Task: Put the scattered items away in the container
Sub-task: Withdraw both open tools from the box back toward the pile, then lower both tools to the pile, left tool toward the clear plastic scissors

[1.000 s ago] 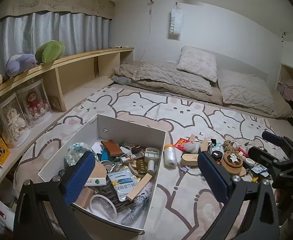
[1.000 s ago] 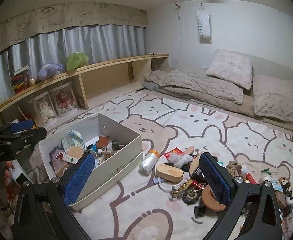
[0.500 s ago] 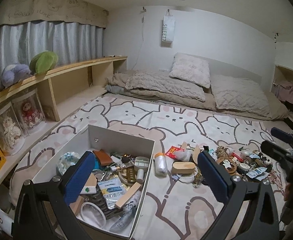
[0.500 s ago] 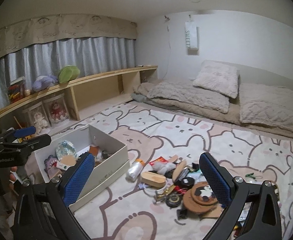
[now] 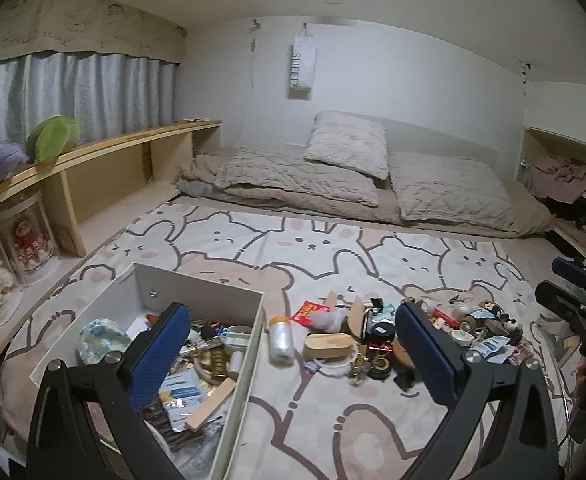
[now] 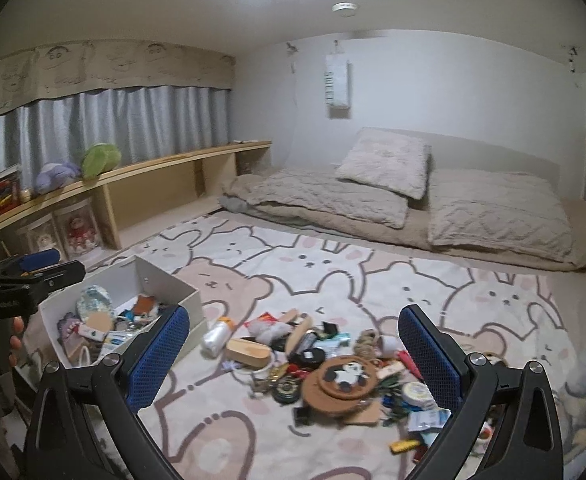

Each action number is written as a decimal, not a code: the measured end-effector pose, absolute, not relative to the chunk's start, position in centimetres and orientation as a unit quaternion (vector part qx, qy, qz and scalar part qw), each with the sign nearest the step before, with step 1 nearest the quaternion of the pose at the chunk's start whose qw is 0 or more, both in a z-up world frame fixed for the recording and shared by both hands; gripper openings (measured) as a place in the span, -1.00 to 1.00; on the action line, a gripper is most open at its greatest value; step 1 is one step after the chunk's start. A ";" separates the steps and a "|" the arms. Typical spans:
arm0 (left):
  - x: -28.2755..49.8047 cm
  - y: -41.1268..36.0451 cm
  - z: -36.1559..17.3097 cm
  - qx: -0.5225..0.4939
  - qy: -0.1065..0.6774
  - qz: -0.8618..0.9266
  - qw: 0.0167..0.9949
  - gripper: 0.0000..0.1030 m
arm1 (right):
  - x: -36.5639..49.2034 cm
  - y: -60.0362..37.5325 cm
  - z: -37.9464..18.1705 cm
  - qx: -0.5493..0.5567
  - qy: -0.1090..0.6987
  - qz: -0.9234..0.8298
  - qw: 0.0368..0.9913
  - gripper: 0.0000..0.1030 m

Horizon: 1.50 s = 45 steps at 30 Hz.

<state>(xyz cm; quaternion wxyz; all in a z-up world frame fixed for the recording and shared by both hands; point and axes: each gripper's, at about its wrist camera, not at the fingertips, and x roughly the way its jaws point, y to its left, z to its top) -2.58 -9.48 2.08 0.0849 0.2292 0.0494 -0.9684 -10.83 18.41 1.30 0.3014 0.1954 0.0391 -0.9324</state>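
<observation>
Here, at far left, a white open box [image 5: 197, 300] sits on a cartoon-animal rug [image 5: 333, 248], its long axis running from the near edge away toward the bedding, already partly filled with small objects. The left gripper [image 5: 293, 354] hangs above, fingers spread wide, empty. Just right of the box lies a clear bottle [image 5: 280, 340], orange cap pointing away. Further right, a scattered pile of trinkets [image 6: 333, 364] lies below the right gripper [image 6: 293, 354], also spread wide and empty.
</observation>
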 end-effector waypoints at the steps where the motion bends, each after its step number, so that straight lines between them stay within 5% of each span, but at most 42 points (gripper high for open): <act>1: -2.7 -9.2 2.1 0.228 0.048 -0.969 0.083 1.00 | -10.9 18.8 1.4 0.195 0.038 -0.934 0.297 1.00; 20: -6.2 -5.9 0.7 0.233 0.040 -0.971 0.040 1.00 | -13.3 26.2 -1.7 0.220 0.034 -0.954 0.201 1.00; 42: -12.5 -2.2 -12.3 0.355 0.069 -0.930 -0.070 0.96 | -16.6 31.3 -13.2 0.331 0.009 -0.935 0.124 1.00; 45: -13.5 -2.0 -14.1 0.372 0.066 -0.923 -0.073 0.78 | -16.7 31.2 -14.4 0.343 0.005 -0.931 0.124 1.00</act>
